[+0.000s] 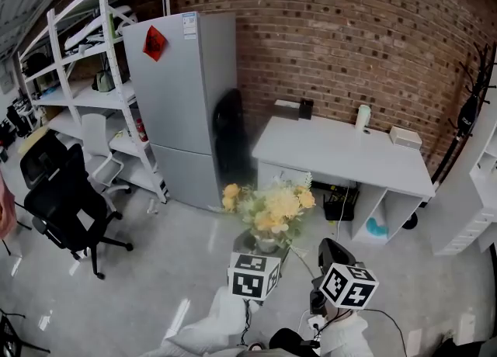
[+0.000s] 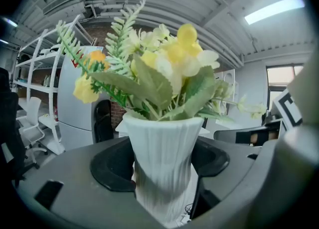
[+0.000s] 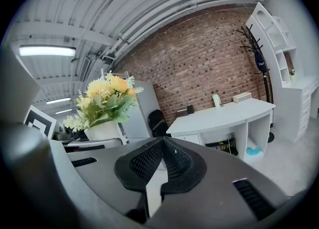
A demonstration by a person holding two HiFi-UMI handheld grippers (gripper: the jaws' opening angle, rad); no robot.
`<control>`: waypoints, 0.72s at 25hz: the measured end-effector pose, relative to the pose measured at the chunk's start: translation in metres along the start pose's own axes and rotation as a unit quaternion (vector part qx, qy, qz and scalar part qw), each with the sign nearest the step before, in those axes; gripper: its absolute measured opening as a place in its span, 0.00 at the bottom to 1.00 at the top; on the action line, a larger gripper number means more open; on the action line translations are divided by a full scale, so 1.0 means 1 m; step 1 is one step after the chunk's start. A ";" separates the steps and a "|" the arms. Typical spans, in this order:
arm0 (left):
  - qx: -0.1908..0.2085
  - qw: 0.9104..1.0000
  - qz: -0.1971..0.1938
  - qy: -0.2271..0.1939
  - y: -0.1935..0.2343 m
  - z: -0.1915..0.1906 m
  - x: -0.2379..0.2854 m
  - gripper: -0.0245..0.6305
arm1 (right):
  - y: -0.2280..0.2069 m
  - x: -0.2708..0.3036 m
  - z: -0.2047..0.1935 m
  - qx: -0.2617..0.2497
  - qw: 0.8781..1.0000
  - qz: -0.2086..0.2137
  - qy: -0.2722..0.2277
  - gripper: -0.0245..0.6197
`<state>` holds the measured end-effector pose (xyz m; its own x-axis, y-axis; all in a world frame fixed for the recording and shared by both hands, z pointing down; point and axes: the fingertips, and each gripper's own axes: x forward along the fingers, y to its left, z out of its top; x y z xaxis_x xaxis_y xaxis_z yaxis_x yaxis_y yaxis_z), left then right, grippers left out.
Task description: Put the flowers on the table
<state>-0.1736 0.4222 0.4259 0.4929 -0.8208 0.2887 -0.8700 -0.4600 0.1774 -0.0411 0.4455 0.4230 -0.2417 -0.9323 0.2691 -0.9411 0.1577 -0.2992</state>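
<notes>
Between the jaws of my left claw [image 2: 162,183], I am clamping the white vase [image 2: 164,143] of flowers [image 2: 164,68], standing upright; the table [image 1: 342,154] is lying well ahead of it, slightly to the right. My right claw [image 3: 162,148] is hanging alongside, pinched together and empty.

White table [image 1: 342,157] is up around 1 o'clock. On it there's a dark box [image 1: 305,109] at 11, a cup [image 1: 363,117] at 12 and a beige box [image 1: 405,137] at 2.
</notes>
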 end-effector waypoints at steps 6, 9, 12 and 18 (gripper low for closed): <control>-0.004 1.000 0.000 0.000 0.014 -0.003 0.016 0.52 | -0.011 0.015 -0.003 0.006 1.000 -0.013 -0.001 0.08; -0.006 1.000 0.003 0.005 0.021 -0.003 0.031 0.52 | -0.022 0.027 -0.005 0.010 1.000 -0.019 0.004 0.07; -0.007 1.000 0.005 0.006 0.026 -0.001 0.050 0.52 | -0.034 0.043 -0.003 0.011 1.000 -0.024 0.007 0.08; -0.003 1.000 0.006 0.003 0.027 0.013 0.093 0.52 | -0.061 0.079 0.016 0.014 1.000 -0.022 0.006 0.08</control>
<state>-0.1517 0.3288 0.4453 0.4826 -0.8242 0.2963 -0.8757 -0.4479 0.1804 0.0010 0.3574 0.4478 -0.2033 -0.9341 0.2933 -0.9441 0.1077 -0.3114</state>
